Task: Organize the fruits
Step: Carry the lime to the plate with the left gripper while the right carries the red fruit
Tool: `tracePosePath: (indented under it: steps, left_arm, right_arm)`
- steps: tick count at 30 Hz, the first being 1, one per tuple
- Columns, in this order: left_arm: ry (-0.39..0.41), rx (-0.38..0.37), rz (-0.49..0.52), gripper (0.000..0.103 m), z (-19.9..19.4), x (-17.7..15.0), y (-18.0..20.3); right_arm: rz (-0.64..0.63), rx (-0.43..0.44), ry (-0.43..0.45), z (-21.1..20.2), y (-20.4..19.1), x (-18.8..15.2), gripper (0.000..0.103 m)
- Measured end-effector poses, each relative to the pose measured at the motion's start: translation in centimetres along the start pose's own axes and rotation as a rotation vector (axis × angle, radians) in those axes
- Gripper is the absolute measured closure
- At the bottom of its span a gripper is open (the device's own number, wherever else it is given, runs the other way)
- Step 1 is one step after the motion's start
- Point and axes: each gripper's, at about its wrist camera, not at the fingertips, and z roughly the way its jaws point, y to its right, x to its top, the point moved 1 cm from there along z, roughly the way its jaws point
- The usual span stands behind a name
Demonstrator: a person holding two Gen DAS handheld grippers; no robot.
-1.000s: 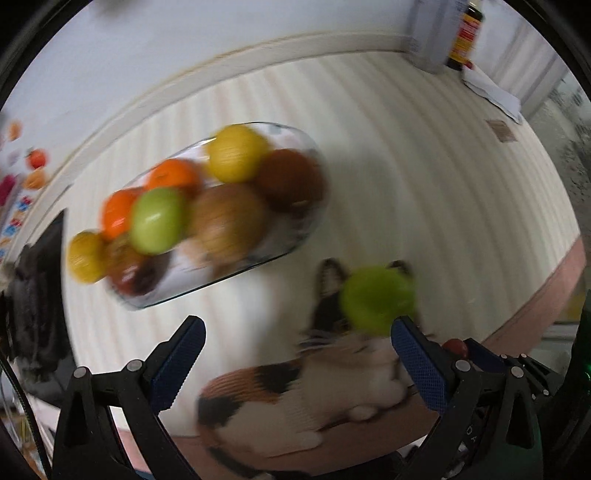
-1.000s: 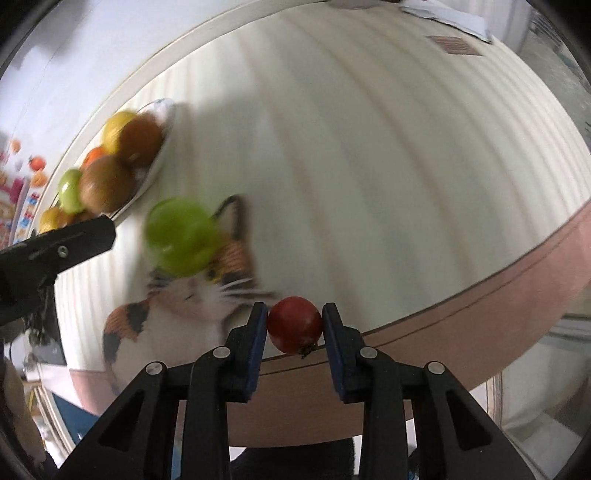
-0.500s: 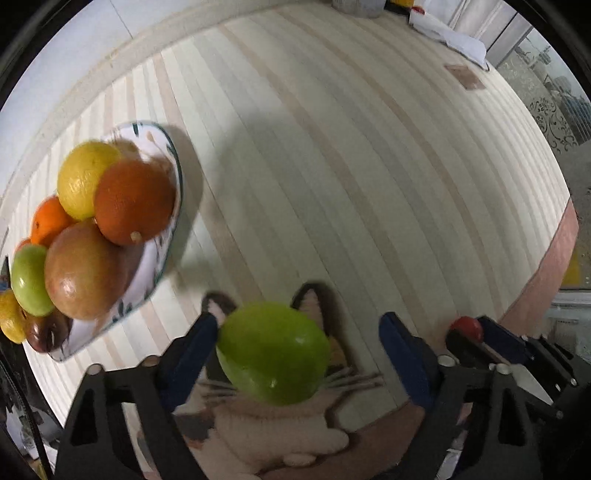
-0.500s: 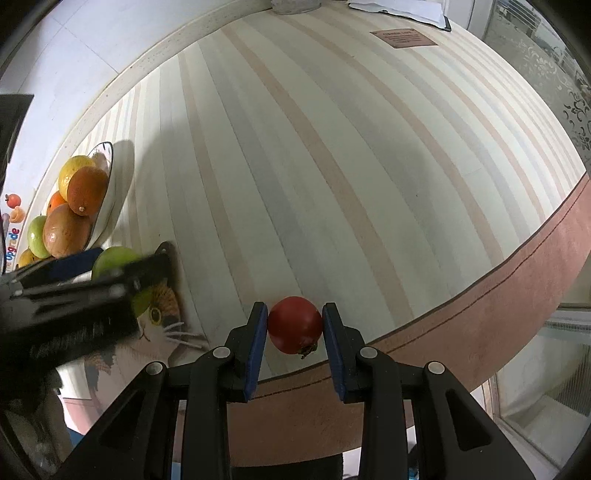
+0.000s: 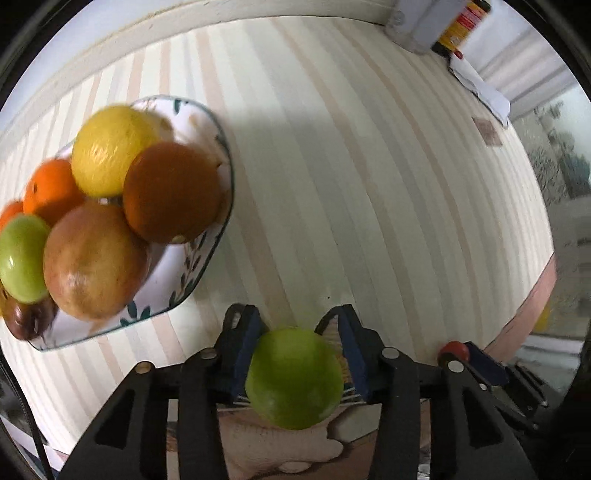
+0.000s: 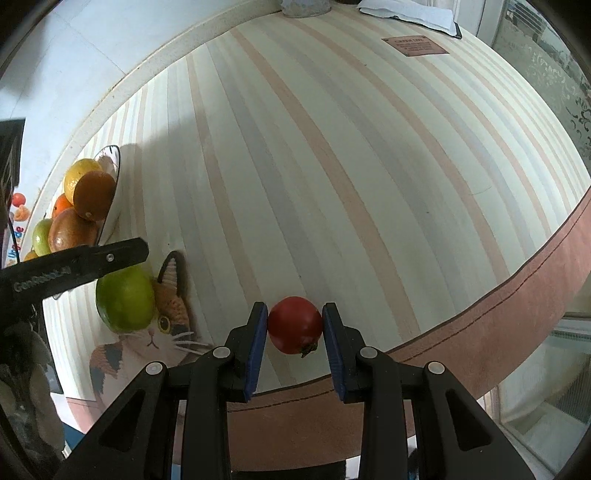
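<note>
the left claw (image 5: 295,354) points down at the bench (image 5: 369,166) with its blue pads (image 5: 242,350) pressed against both sides of a green apple (image 5: 293,378), pinching it over the printed cat picture (image 6: 162,317) on the striped cloth. just left of it and a little further back sits the leaf-patterned bowl (image 5: 192,273), heaped with fruit: a lemon (image 5: 110,149) on top at the back, a dark orange (image 5: 171,192) beside it, a reddish-yellow mango-like fruit (image 5: 92,258) in front, a second green apple (image 5: 22,258) at the far left, a smaller orange (image 5: 51,192) behind, and something dark red (image 5: 26,321) at the low edge that is too blurred for me to name. the right claw (image 6: 295,334) is closed on a small red tomato (image 6: 294,325), its pads touching either side, stem end turned down toward the camera, near the front brown border of the cloth. the two claws are side by side, the left one's arm reaching in from the left of the right wrist view. a folded white cloth (image 6: 406,14) lies at the far end of the bench.
</note>
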Motion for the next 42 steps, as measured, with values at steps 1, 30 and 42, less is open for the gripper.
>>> tracePosePath:
  steps: [1, 30, 42]
  left_arm:
    - [-0.008, -0.02, -0.022, 0.061, -0.2, -0.3, -0.3]
    - [-0.092, -0.03, 0.034, 0.048, 1.2, -3.2, -1.7]
    - [0.047, 0.0, 0.009, 0.049, -4.6, -6.7, -4.7]
  right_arm:
    - [0.0, 0.005, 0.0, -0.1, 0.0, 0.0, 0.07]
    - [-0.026, 0.019, 0.004, -0.6, 0.1, 0.4, 0.07]
    - [-0.108, 0.041, 0.021, -1.3, -3.5, 0.8, 0.07]
